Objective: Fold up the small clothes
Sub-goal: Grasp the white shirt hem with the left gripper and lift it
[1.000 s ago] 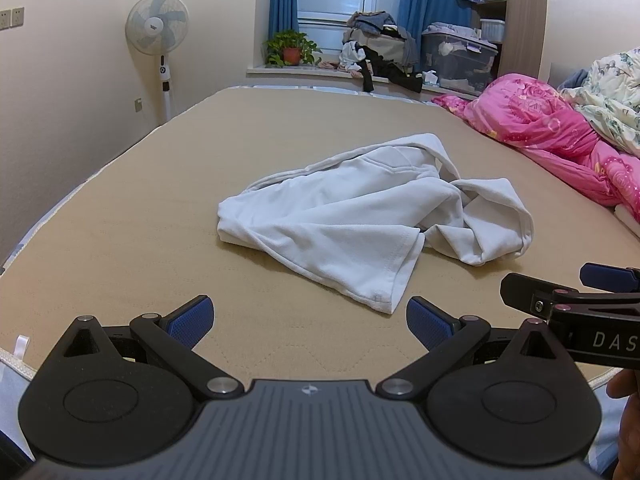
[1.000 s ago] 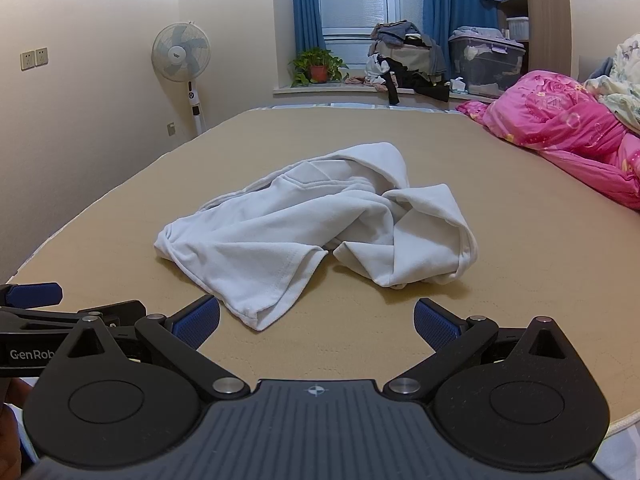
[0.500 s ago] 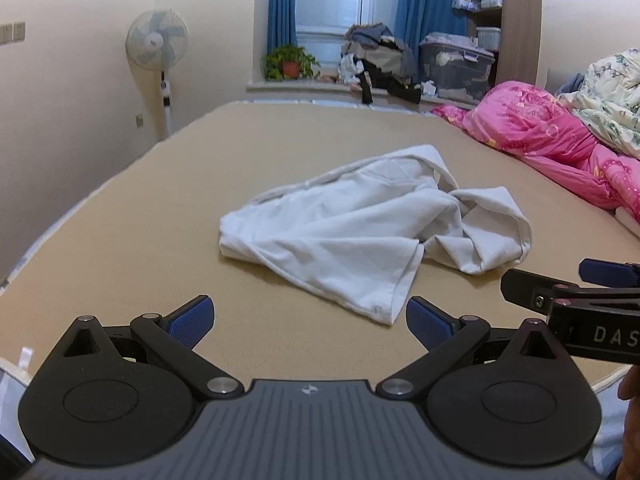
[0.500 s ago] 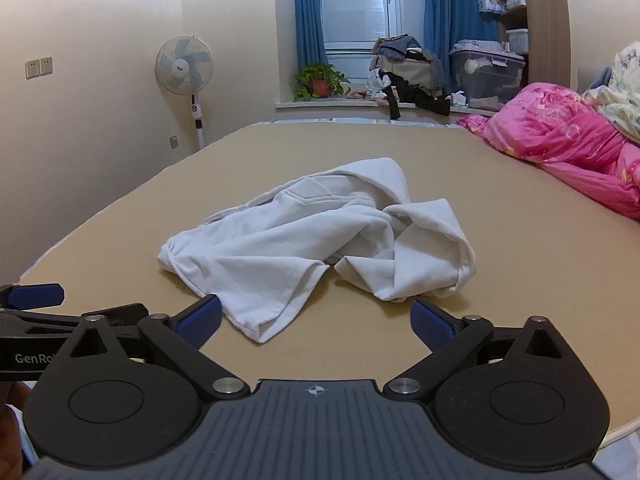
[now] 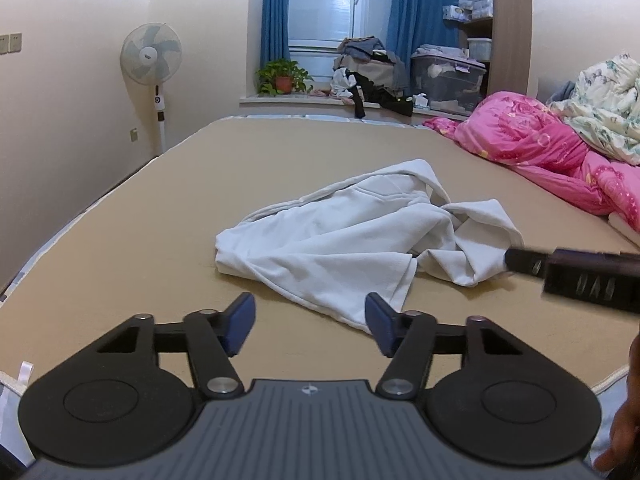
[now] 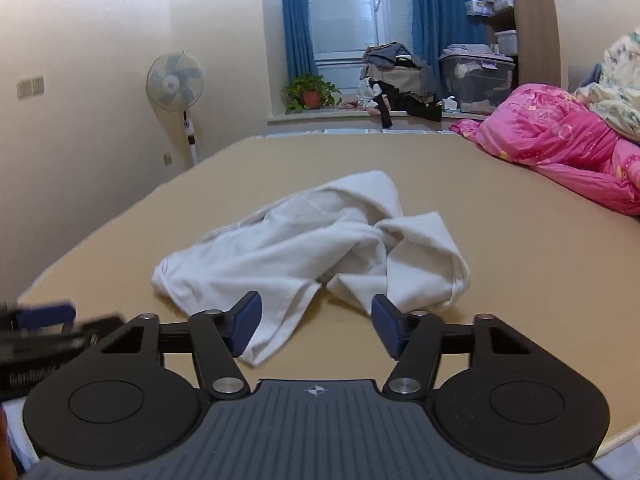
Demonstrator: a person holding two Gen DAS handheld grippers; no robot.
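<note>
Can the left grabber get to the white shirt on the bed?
Probably yes. The left gripper, its jaws closing on nothing, faces the crumpled white shirt across bare bed, and the shirt's near corner lies just ahead.

white garment [image 5: 352,236], tan bed [image 5: 120,264], pink quilt [image 5: 532,148]

A white garment lies crumpled on a tan-covered bed.

The bed [image 5: 132,248] carries 1 rumpled white garment [image 5: 344,236] near its middle, unfolded, a loose edge trailing toward the near side. A pink quilt [image 5: 544,152] is heaped along the right edge, with a pale floral quilt [image 5: 600,108] piled against it.
</note>
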